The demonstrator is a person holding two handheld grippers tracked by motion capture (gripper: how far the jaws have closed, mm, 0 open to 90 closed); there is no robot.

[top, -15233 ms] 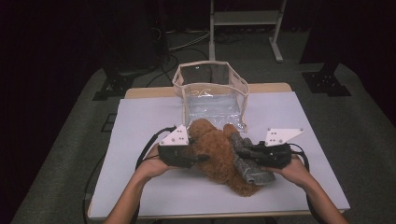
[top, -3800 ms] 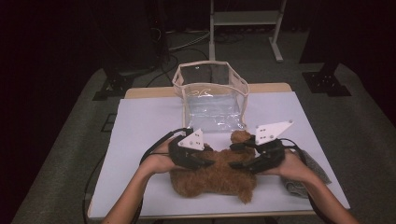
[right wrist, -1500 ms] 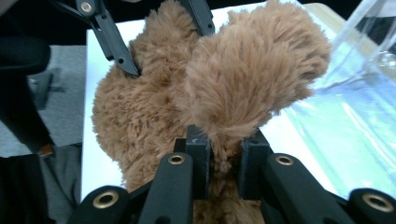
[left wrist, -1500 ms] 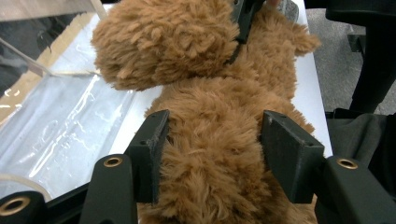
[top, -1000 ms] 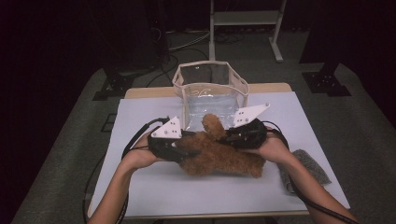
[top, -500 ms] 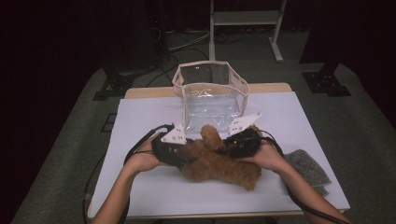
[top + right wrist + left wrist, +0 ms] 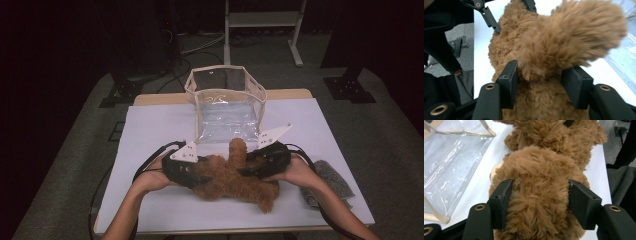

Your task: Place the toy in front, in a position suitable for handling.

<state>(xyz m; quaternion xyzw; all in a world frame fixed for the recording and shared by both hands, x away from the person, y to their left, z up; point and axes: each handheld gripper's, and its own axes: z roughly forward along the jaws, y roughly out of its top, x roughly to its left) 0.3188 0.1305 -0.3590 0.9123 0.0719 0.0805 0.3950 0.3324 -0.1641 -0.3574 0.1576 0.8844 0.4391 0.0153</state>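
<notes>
A brown plush teddy bear (image 7: pixel 231 177) lies across the white table (image 7: pixel 150 130), just in front of a clear plastic bag (image 7: pixel 226 105) with cream trim. My left gripper (image 7: pixel 199 172) is shut on the bear's left end; in the left gripper view its jaws squeeze the fur (image 7: pixel 539 202) from both sides. My right gripper (image 7: pixel 248 167) is shut on the bear's right part, below a raised limb (image 7: pixel 237 148). In the right gripper view the jaws clamp the plush (image 7: pixel 539 72), and the left gripper's jaws show at the top.
A grey cloth (image 7: pixel 327 180) lies on the table's right side by the person's right forearm. The clear bag (image 7: pixel 451 162) stands open-topped beyond the bear. A white metal stand (image 7: pixel 262 20) and dark floor lie behind the table.
Over the earlier frames both grippers carried the bear from the table's front toward the bag; the grey cloth was left at the right. In the last half second little has shifted.
</notes>
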